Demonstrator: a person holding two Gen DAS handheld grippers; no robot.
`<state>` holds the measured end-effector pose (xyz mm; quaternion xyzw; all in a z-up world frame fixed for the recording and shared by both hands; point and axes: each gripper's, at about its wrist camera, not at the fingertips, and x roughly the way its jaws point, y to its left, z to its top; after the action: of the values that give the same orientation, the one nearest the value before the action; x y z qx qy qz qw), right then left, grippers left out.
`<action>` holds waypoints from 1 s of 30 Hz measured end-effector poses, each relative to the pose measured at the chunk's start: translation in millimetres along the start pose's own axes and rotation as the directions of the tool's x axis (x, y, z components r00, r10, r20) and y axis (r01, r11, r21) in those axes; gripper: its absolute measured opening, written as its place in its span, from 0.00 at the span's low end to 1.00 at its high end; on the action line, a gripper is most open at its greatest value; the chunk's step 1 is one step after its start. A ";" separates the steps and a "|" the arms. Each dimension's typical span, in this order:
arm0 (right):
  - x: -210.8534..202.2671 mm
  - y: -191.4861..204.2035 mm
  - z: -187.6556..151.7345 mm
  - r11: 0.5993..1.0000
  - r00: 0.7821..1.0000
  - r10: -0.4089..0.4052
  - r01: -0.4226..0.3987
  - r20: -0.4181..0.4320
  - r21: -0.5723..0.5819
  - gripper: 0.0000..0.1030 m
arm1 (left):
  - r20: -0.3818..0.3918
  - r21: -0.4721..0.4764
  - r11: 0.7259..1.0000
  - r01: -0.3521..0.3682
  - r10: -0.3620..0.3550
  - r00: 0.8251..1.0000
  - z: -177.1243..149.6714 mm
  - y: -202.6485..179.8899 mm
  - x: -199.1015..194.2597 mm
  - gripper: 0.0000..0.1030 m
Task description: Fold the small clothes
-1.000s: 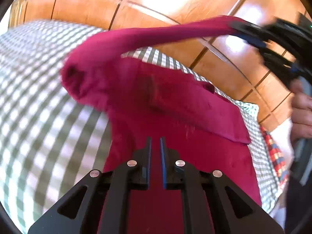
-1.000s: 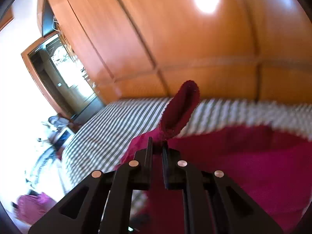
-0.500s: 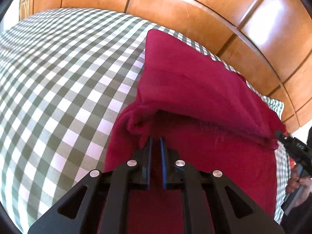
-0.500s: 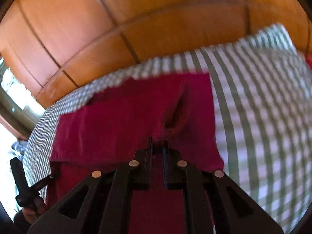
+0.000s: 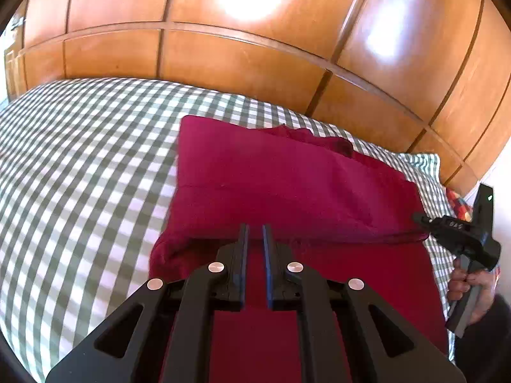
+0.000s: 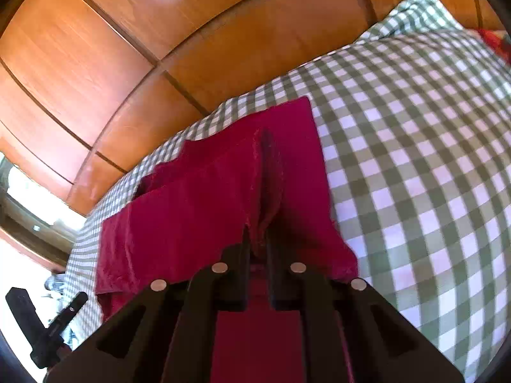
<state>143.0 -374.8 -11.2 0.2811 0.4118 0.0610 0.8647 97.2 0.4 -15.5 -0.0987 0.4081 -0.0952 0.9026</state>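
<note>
A second ago the red cloth (image 5: pixel 287 185) was up in the air, stretched between both tools. Now it lies folded over on the checked bed (image 5: pixel 80 166), in front of the shiny wooden wall (image 5: pixel 223 54). The top layer is flat, with a bumpy edge at the far side. The left gripper (image 5: pixel 254 239) points down, its fingers closed on the near cloth edge. The right gripper (image 6: pixel 257 239) pinches a raised fold. A hand (image 5: pixel 472 287) holds its handle.

Small pale characters are printed on the right gripper (image 5: pixel 418 218) body in the left wrist view, too small and blurred to read; no other lettering appears.
</note>
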 end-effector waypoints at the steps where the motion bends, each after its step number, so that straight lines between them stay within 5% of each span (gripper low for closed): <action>1: -4.1 2.3 -0.6 1.000 1.000 -0.004 0.004 0.014 -0.015 0.07 | -0.029 0.007 1.000 -0.016 0.016 0.999 -1.0 -0.5 8.1 0.07; 4: -6.8 -2.7 -9.0 0.994 0.997 -0.081 0.081 0.004 -0.069 0.07 | -0.146 -0.021 0.998 -0.054 0.050 0.988 -14.1 10.6 39.6 0.07; 6: -5.1 -8.9 -15.5 0.991 0.995 -0.097 0.096 -0.013 -0.089 0.08 | -0.156 -0.046 0.998 -0.047 0.039 0.987 -21.2 17.3 46.1 0.07; 10: -26.8 -0.9 -17.9 0.986 0.993 -0.104 0.111 0.059 -0.127 0.44 | -0.114 -0.071 0.997 0.004 -0.012 0.993 -14.8 21.9 29.0 0.07; 12: -39.7 8.2 -15.3 0.981 0.989 -0.110 0.125 0.104 -0.149 0.46 | -0.071 -0.092 0.996 0.015 -0.022 0.997 -1.1 31.6 20.9 0.08; 14: -47.8 18.4 -12.6 0.977 0.986 -0.101 0.123 0.134 -0.172 0.49 | -0.054 -0.153 0.987 0.052 -0.061 0.997 12.0 46.7 20.5 0.24; 18: -37.4 43.0 -8.1 0.965 0.989 -0.076 0.105 0.127 -0.240 0.52 | -0.092 -0.250 0.968 0.035 -0.060 0.994 42.0 74.8 43.7 0.31; 20: -24.7 49.6 -7.6 0.955 0.988 -0.098 0.127 0.119 -0.269 0.53 | -0.130 -0.270 0.960 0.076 -0.115 0.985 49.6 76.1 50.8 0.34; 23: -9.1 54.7 -9.1 0.952 0.992 -0.093 0.115 0.090 -0.284 0.53 | -0.129 -0.161 0.975 0.150 -0.172 0.977 47.7 55.7 40.6 0.38; 30: -16.7 3.3 -2.5 0.995 0.996 -0.069 0.073 0.053 -0.070 0.53 | -0.134 -0.027 0.997 0.071 -0.074 0.988 9.8 48.2 23.9 0.38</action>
<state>130.7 -376.7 0.6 0.2364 0.3973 0.0379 0.8859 124.5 41.7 -38.7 -0.1167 0.4654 -0.1297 0.8677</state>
